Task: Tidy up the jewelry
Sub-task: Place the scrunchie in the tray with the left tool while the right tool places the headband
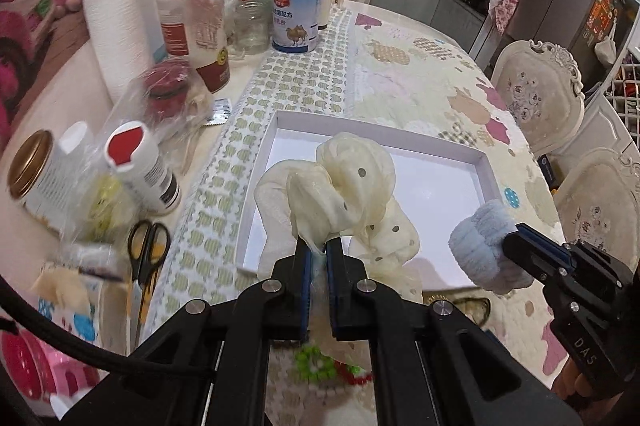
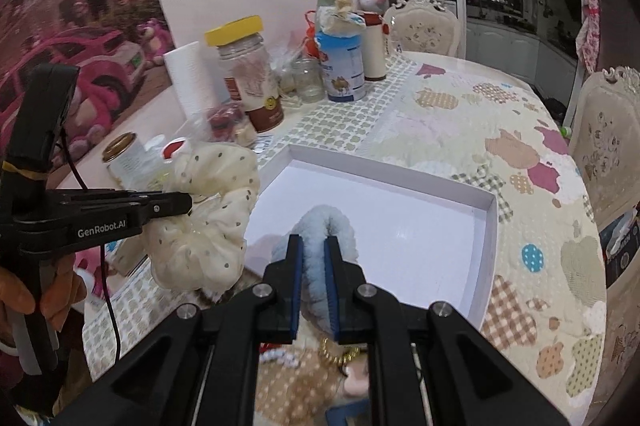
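Observation:
My left gripper (image 1: 318, 246) is shut on a cream dotted scrunchie (image 1: 340, 182) and holds it above the near left part of a shallow white box (image 1: 486, 166). My right gripper (image 2: 313, 246) is shut on a fluffy light blue scrunchie (image 2: 320, 226) and holds it above the box's (image 2: 486, 226) near edge. In the left wrist view the blue scrunchie (image 1: 480, 246) and the right gripper (image 1: 516, 238) are at the right. In the right wrist view the cream scrunchie (image 2: 208, 218) and the left gripper (image 2: 188, 204) are at the left. Beaded bracelets (image 1: 320, 366) and a gold chain (image 2: 336, 352) lie on the cloth below the grippers.
Jars, a yellow-lidded container (image 1: 192, 18), a blue tin (image 1: 296, 14), a paper roll (image 1: 116, 30) and small bottles crowd the table's left side. Black scissors (image 1: 146, 250) lie near the left. A patterned cloth (image 2: 520, 146) covers the table. Chairs (image 1: 536, 94) stand at the right.

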The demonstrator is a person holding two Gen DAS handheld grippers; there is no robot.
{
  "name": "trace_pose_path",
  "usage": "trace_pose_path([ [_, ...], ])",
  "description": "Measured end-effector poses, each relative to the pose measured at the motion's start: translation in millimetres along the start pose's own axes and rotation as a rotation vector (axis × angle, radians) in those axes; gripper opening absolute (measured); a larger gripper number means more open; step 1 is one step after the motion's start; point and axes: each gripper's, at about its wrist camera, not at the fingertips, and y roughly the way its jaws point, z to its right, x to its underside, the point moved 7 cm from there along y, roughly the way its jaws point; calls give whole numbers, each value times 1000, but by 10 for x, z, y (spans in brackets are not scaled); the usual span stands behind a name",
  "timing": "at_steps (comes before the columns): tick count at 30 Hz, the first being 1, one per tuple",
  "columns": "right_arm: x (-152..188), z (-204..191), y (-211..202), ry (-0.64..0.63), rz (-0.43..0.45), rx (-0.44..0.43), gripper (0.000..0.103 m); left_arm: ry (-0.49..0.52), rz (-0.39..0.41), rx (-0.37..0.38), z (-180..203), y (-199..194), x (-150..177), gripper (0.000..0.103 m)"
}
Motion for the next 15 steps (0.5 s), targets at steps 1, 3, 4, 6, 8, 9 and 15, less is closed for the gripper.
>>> trace_pose_path([
  [1, -9, 16, 42, 6, -3, 2, 11, 1, -2, 0, 0, 30, -17, 6],
  [3, -26, 57, 159, 17, -14, 14, 11, 1, -11, 0, -11, 124, -67, 6],
  [4, -28, 75, 202, 19, -19, 22, 11, 2, -16, 0, -18, 170, -87, 6],
  [6, -18, 110, 308, 24, -35, 37, 11, 6, -24, -1, -24, 254, -111, 6],
  [8, 0, 153, 415, 37, -56, 45, 11, 9, -34, -6, -45, 345, -128, 6],
  [9, 5, 173, 452, 41, -63, 50, 11, 10, -43, -10, -60, 414, -135, 6],
  [15, 84, 242, 741, 55, -116, 72, 11, -10, -102, -25, -185, 779, -103, 6],
])
